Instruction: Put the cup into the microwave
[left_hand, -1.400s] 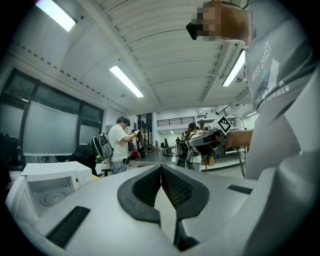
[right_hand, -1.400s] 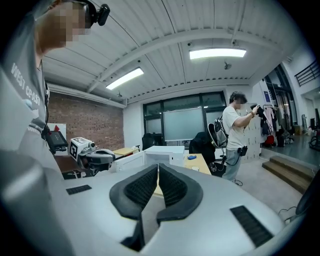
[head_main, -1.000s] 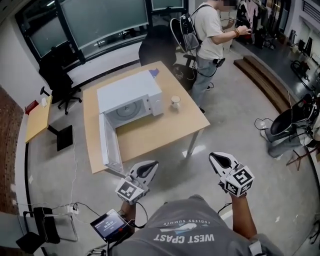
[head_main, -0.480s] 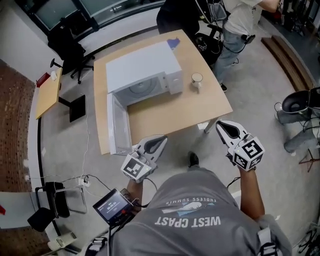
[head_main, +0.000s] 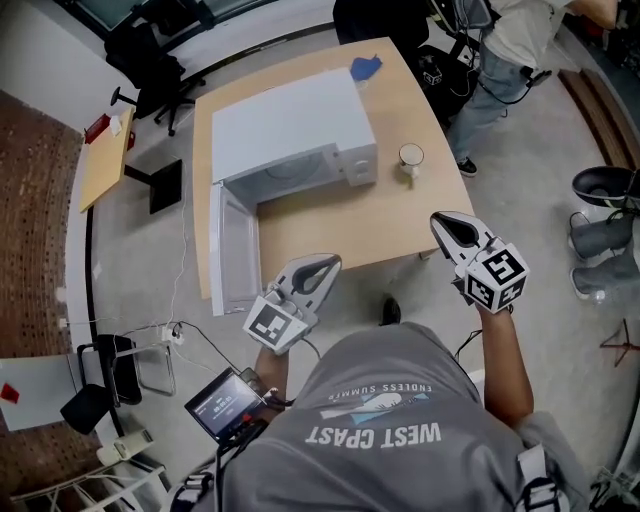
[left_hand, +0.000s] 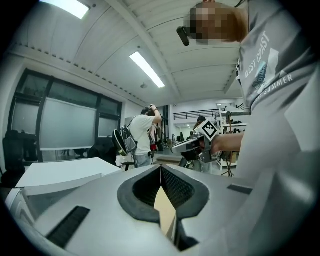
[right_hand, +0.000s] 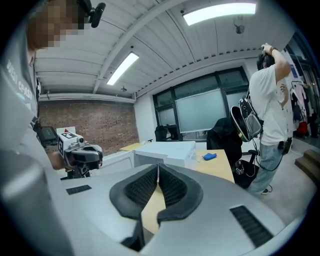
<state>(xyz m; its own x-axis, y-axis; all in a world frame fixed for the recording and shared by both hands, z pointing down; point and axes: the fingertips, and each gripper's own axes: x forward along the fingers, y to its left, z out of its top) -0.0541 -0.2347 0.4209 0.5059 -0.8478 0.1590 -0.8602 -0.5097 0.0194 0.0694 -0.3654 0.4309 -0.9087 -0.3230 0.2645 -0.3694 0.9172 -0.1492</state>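
A white cup stands on the wooden table, just right of the white microwave. The microwave's door hangs open toward the table's near left edge. Both grippers hover short of the table's near edge. My left gripper is shut and empty, near the open door. My right gripper is also shut and empty, below the cup and well apart from it. In the left gripper view the jaws meet with nothing between them; likewise the right gripper. The cup is hidden in both gripper views.
A blue object lies at the table's far corner. A person stands beyond the table's right side. Black office chairs and a small yellow side table stand to the left. Cables cross the floor.
I have walked toward the table, so it looms larger and nearer. Both grippers moved forward with me, now close to the near edge. Their jaws stayed shut.
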